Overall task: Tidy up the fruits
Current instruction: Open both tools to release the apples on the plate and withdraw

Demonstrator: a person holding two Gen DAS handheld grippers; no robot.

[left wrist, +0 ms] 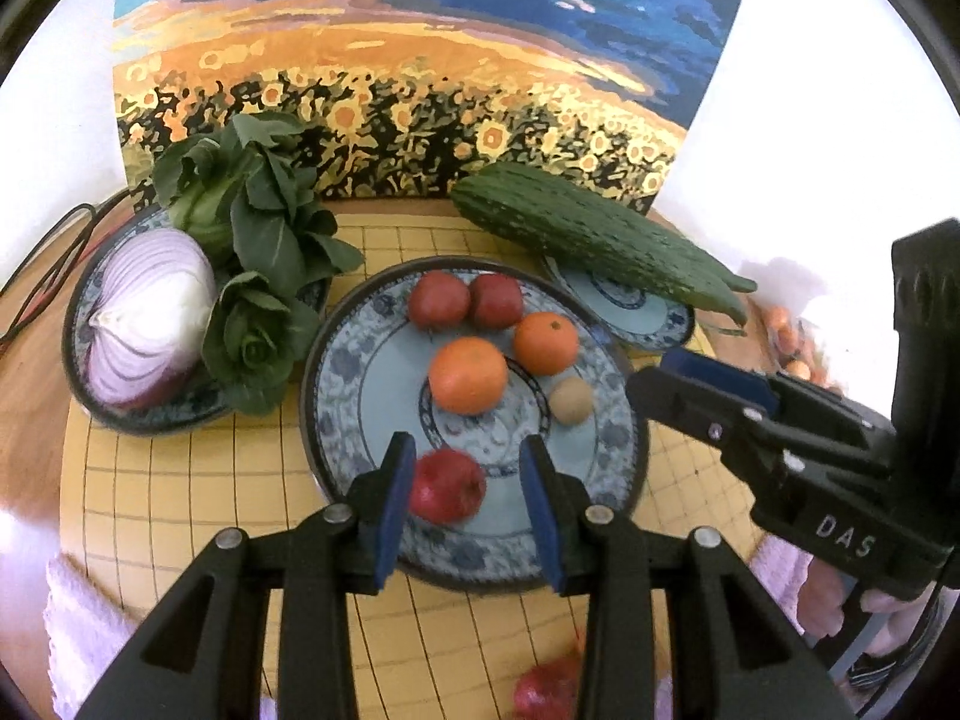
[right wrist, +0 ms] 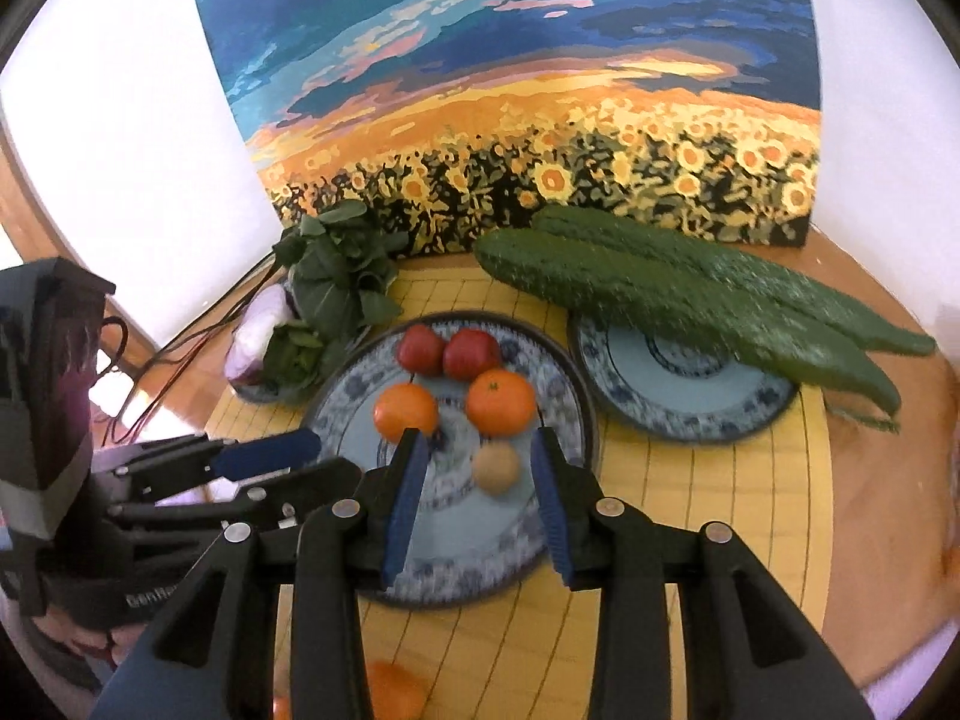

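Risk is biggest for the centre plate point(left wrist: 360, 384): the left gripper point(left wrist: 468, 474), open wide around a red fruit point(left wrist: 447, 485) at its near rim without gripping, could send this round, glossy fruit rolling off. The right gripper point(right wrist: 480, 471) is open and empty, and could nudge the small tan fruit point(right wrist: 495, 467).

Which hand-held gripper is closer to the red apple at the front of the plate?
Left. The left hand-held gripper is open with the red apple between its fingers. The right hand-held gripper is open over the small tan fruit, farther right.
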